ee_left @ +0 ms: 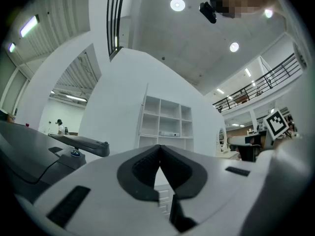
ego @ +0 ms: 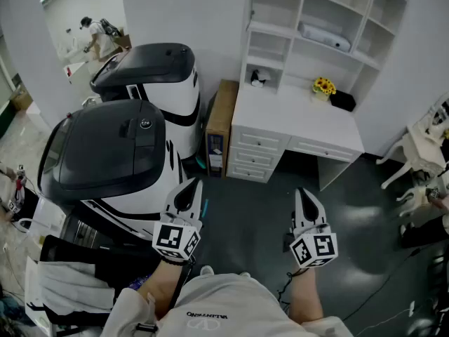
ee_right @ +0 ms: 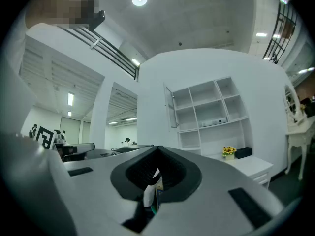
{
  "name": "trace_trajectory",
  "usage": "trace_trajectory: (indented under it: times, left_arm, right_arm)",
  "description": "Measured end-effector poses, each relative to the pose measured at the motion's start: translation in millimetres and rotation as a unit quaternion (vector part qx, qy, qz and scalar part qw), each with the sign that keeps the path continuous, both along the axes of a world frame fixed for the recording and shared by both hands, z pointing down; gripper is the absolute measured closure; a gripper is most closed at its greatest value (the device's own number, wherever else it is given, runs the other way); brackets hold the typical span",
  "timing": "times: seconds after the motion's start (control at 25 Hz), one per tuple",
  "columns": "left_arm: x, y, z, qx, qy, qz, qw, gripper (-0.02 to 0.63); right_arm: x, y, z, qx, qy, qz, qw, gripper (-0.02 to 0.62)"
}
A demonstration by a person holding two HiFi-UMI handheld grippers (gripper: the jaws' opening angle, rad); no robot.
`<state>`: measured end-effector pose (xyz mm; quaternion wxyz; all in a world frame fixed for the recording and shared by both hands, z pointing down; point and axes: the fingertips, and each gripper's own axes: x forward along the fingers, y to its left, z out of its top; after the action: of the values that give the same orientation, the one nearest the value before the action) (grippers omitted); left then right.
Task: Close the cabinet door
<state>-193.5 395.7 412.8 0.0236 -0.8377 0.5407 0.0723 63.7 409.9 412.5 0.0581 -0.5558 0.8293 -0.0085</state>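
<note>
Both clenched empty: left hand-held gripper (ego: 190,184), right hand-held gripper (ego: 304,192), open cabinet door (ee_right: 171,107) well ahead.

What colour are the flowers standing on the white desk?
Yellow; the flowers show best in the head view.

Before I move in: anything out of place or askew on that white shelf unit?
Yes: the cabinet door at the upper left of the shelf unit stands swung out from its compartment. Nothing else looks askew; the flowers sit upright on the desk.
</note>
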Motion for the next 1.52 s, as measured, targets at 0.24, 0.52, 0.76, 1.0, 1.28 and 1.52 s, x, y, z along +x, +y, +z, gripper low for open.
trace_trajectory:
  times: [0.24, 0.52, 0.76, 1.0, 1.28, 1.52]
  left_arm:
    - [-11, 3, 3, 0.0, 0.005, 0.004, 1.0, 0.604]
    - [-30, 7, 10, -0.01, 0.01, 0.017, 0.9997, 0.604]
    - [-47, 15, 28, -0.028, 0.016, 0.038, 0.9987, 0.604]
    - [-49, 15, 46, -0.049, 0.017, 0.06, 0.9968, 0.604]
    - [-40, -1, 49, -0.049, 0.014, 0.071, 0.9962, 0.604]
    - [-30, -36, 54, -0.053, 0.001, 0.066, 0.9964, 0.604]
  right_arm:
    - [-23, -3, 1, -0.002, -0.003, -0.013, 1.0, 0.588]
    - [-53, -14, 4, -0.013, -0.027, -0.02, 0.999, 0.586]
    - [-73, -27, 6, -0.013, -0.025, -0.004, 1.0, 0.586]
    - [-81, -37, 11, -0.019, -0.025, 0.009, 0.999, 0.586]
    - [-82, -61, 16, -0.017, -0.018, 0.007, 1.0, 0.586]
    - [-76, -104, 27, -0.017, -0.031, -0.004, 0.999, 0.586]
